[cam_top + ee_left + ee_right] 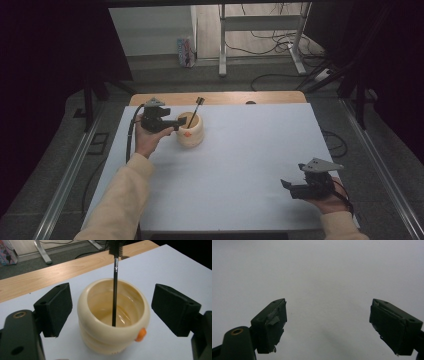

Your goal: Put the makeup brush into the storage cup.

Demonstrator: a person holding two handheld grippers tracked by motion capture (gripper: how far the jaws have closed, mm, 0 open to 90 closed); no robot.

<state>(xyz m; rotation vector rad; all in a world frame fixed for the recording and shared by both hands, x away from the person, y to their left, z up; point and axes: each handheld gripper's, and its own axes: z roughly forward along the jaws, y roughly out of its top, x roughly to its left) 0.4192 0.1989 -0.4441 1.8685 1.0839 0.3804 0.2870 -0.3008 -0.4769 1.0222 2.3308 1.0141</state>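
1. The left gripper (176, 125) sits at the far left of the table, held in the person's left hand (146, 141); its jaws stand spread wide, one on each side of a cream pot (113, 317), with clear gaps and no contact.
2. Nothing is pinched between those jaws.
3. The cream pot (190, 131) is round, ribbed and open-topped, with a small orange knob (141, 334) on its side. It stands upright on the white table top (240, 150), just beside the left gripper.
4. A thin black brush (115, 287) stands in the pot, its lower end on the pot's bottom, its bristled head (200, 101) tilted up and away past the rim.
5. The right gripper (289, 187) rests in the right hand (330, 202) near the table's near right corner, well apart from the pot.
6. Its jaws are spread too, with only bare white surface (324, 290) between them.
7. A strip of bare wood (220, 98) runs along the table's far edge.
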